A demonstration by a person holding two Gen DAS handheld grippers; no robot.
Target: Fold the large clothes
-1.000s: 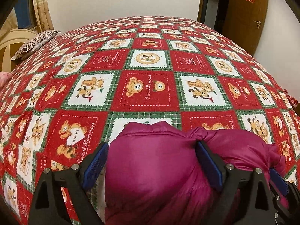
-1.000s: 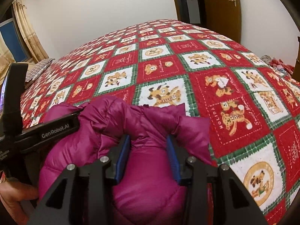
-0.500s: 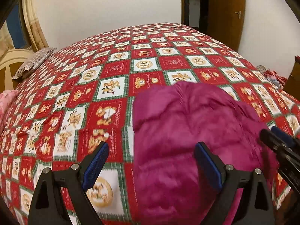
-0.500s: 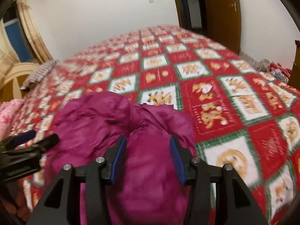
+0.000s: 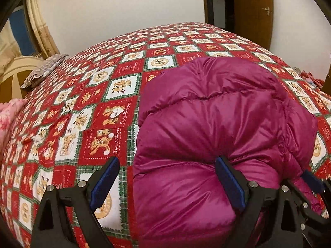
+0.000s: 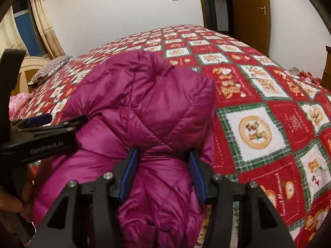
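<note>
The right tool (image 6: 162, 175) sits low in the middle of its own view, its jaws opening around a pinched ridge of padded cloth that still lies between the blue pads (image 6: 128, 175); whether they still bite it I cannot tell. The left tool (image 5: 167, 184) stands wide open at the bottom of its view, one pad (image 5: 229, 184) against the cloth and the other over bare bedding, gripping nothing.

Largest first: the wide bed with its red, white and green patchwork bear-print quilt (image 5: 115, 111) fills both views. On it, at centre and lower right of the left view, lies the task's garment, a puffy magenta quilted down jacket (image 5: 217, 111), gathered into one rounded, doubled-over bundle with no sleeve trailing loose (its underside is hidden). At upper left, near the headboard, rests a small grey striped pillow (image 5: 44, 70).

My reading is that the main folds are made and the bundle is being let go. What seems left is little: pressing the springy padding flat, squaring the edges, and perhaps setting it aside.
</note>
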